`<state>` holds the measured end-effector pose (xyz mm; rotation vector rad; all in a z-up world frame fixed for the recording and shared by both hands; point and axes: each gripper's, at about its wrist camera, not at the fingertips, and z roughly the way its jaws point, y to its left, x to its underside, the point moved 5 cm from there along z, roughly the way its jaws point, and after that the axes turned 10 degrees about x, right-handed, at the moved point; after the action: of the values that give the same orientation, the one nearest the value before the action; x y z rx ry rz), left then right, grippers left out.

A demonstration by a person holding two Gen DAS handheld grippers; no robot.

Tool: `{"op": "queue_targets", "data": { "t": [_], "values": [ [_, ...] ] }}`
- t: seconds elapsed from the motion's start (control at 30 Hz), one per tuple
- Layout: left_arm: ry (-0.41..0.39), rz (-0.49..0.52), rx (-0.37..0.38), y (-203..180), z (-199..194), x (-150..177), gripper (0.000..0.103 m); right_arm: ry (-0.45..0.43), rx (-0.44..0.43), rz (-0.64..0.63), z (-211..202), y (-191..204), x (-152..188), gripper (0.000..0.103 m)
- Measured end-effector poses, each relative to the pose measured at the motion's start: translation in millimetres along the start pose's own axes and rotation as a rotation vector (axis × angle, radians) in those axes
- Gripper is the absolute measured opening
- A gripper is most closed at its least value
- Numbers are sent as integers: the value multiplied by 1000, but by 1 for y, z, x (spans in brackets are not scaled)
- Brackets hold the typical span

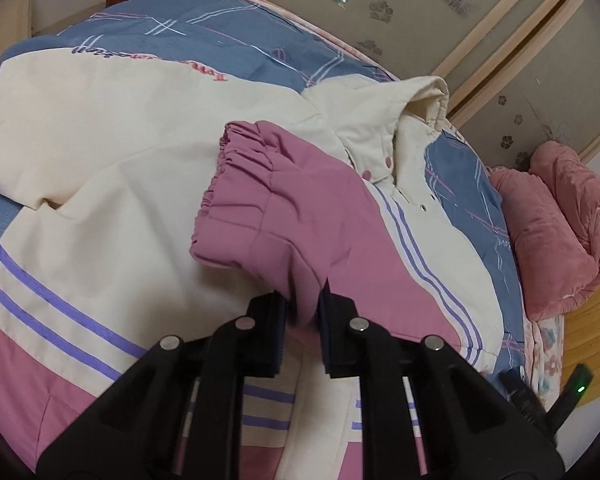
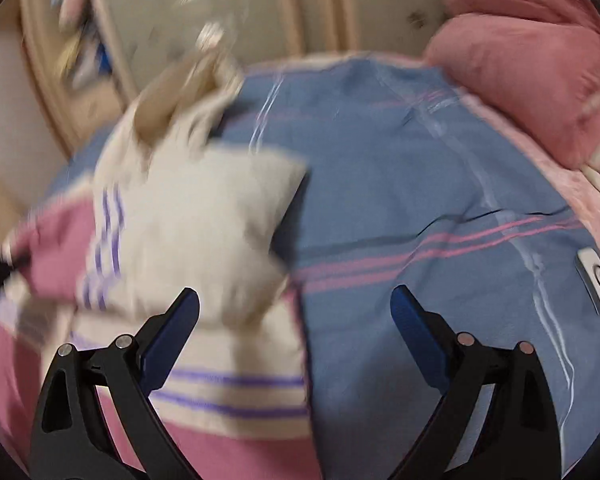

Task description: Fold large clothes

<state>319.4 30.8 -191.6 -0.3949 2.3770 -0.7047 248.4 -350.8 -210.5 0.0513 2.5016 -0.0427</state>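
Wardrobe doors [image 1: 512, 60] with frosted flower panels and pale wood frames rise behind the bed, and we see a rolled pink fleece blanket [image 1: 556, 232] lying along the bed's far right edge, well clear of the work. A small white remote-like device [image 2: 596, 282] rests on the blue striped bedsheet [image 2: 420, 208] near that same side. Spread across the middle of the bed is the cream, pink and purple-striped padded jacket [image 1: 120, 152], its collar turned toward the wardrobe. Our left gripper [image 1: 302, 308] is closed on the pink sleeve [image 1: 284, 204], whose gathered cuff lies folded across the jacket's front. Our right gripper [image 2: 296, 300] hangs with jaws wide apart over the jacket's edge and the bare sheet, holding nothing; that view is blurred.
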Motion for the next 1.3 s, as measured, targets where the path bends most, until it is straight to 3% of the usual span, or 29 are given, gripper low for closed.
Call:
{"op": "queue_targets", "data": {
  "t": [0.07,0.1,0.23,0.33,0.5,0.53,0.63,0.7,0.8,0.83,0.87,0.93,0.97,1.03,1.13,1.2,1.23,1.27,1.3],
  "values": [
    [-5,0,-4,1,-2,0,14,52,21,-68,16,15,8,96],
    [-6,0,-6,2,-3,0,14,53,74,-73,24,19,9,96],
    [-11,35,-53,0,-1,3,14,56,169,100,39,-7,0,97],
    [7,45,-71,4,6,7,14,133,15,290,37,-39,3,97],
    [22,47,-107,11,23,14,16,165,-77,241,36,-40,8,97],
    [17,53,-118,13,23,16,18,140,-140,201,27,-35,5,97],
    [11,79,-131,14,22,19,20,-67,-334,183,-22,-26,-11,95],
    [9,92,-144,13,22,22,21,-171,-463,212,-47,-15,-21,84],
    [7,118,-169,11,23,27,22,-157,-535,214,-41,11,-30,62],
    [6,124,-175,10,23,28,23,-121,-531,207,-30,21,-31,54],
    [5,131,-182,10,23,29,24,-81,-519,201,-18,30,-31,53],
    [11,127,-183,13,24,28,29,45,-371,191,19,40,-26,51],
    [14,119,-174,15,25,29,31,117,-282,203,37,36,-18,40],
    [17,104,-172,20,28,30,35,180,-294,282,50,24,-5,22],
    [8,128,-200,20,34,34,37,203,-395,366,48,12,-1,22],
    [-5,160,-229,17,36,37,38,154,-414,348,38,13,-5,25],
    [-9,170,-239,16,37,38,38,104,-413,329,26,13,-11,34],
    [-16,180,-250,14,37,39,38,18,-405,290,12,18,-16,52],
    [-20,183,-254,14,37,39,38,-31,-391,262,5,21,-21,62]
  ]
}}
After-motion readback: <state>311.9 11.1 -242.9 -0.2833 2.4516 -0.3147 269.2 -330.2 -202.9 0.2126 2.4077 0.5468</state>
